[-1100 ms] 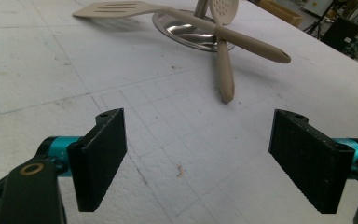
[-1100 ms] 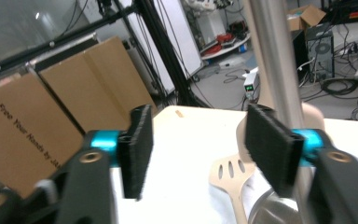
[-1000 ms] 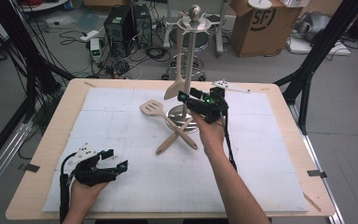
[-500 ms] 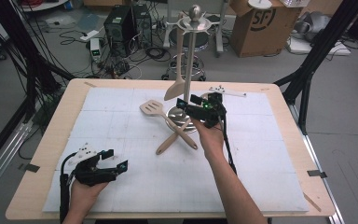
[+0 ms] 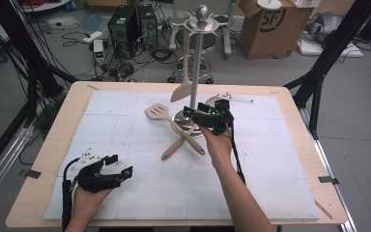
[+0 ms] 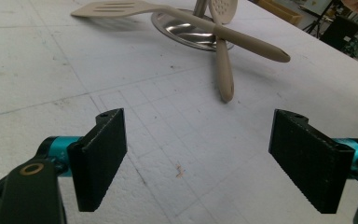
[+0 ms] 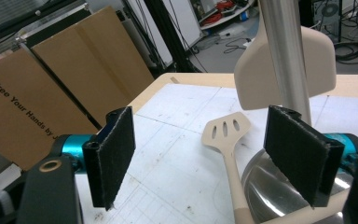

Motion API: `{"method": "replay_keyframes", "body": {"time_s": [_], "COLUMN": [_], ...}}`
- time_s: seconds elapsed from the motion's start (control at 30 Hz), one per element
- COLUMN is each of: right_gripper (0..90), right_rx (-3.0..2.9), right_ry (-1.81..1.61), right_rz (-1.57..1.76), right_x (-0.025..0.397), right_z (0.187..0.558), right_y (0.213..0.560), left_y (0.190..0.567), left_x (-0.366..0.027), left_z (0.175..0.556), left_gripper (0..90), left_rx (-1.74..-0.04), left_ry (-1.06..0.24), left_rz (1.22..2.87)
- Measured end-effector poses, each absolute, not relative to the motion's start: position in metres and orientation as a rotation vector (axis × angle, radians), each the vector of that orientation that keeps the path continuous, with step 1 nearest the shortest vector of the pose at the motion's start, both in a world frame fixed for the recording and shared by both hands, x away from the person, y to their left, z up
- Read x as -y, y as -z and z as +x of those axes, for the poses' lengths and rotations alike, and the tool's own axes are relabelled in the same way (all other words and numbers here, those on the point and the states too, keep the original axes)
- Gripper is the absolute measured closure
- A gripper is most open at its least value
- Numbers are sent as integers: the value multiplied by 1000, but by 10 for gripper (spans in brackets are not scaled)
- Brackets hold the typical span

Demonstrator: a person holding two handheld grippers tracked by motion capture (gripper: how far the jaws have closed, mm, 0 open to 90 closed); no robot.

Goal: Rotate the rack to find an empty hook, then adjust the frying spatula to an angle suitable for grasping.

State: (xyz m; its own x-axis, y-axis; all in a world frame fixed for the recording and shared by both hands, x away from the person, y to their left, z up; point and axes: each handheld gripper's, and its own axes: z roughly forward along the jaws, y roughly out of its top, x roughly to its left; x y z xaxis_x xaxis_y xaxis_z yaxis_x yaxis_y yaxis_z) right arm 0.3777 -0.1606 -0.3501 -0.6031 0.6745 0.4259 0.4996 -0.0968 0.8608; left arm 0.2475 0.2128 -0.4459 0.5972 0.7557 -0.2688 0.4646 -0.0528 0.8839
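Fingers (image 7: pixel 114 156) of the right gripper (image 5: pixel 206 116) stand wide apart and hold nothing, poised at centre frame of the high view, just beside the rack's steel pole (image 7: pixel 284 56). Left gripper (image 5: pixel 108 175), lower left, rests on the white mat (image 5: pixel 125 125) with its jaws likewise spread and empty. Two beige utensils lie crossed at centre: a slotted turner (image 5: pixel 171 123), its blade toward upper left, and a spoon (image 6: pixel 223 56) with its bowl on the rack's round base (image 6: pixel 186 35). A solid spatula (image 5: pixel 182 89) hangs from the rack. Judged light, rigid and smooth plastic; the slim handles may roll or slip. Best hold: mid-handle of the turner, where it lifts clear of the mat.
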Motion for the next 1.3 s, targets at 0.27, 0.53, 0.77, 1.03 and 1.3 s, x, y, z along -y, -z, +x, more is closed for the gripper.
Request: {"method": "replay_keyframes", "body": {"time_s": [0.27, 0.53, 0.77, 1.03, 1.3], "right_gripper": [284, 314, 601, 799, 898], "right_rx": [-2018, -2031, -2102, -2155, -2166], "right_ry": [-1761, -1755, -1744, -1698, -1719], "right_rz": [1346, 1358, 1372, 1413, 1458], "right_x": [159, 157, 149, 141, 139], "right_z": [379, 381, 385, 390, 397], "right_y": [354, 358, 366, 377, 385], "left_y": [446, 447, 446, 446, 445], "left_x": [-213, -213, -212, -214, -215], "left_z": [248, 248, 248, 248, 247], "left_gripper": [197, 197, 197, 197, 197], "left_rx": [-1013, -1020, -1019, -1018, -1018], "left_ry": [-321, -320, -321, -322, -323], "left_rz": [1699, 1699, 1695, 1693, 1685]}}
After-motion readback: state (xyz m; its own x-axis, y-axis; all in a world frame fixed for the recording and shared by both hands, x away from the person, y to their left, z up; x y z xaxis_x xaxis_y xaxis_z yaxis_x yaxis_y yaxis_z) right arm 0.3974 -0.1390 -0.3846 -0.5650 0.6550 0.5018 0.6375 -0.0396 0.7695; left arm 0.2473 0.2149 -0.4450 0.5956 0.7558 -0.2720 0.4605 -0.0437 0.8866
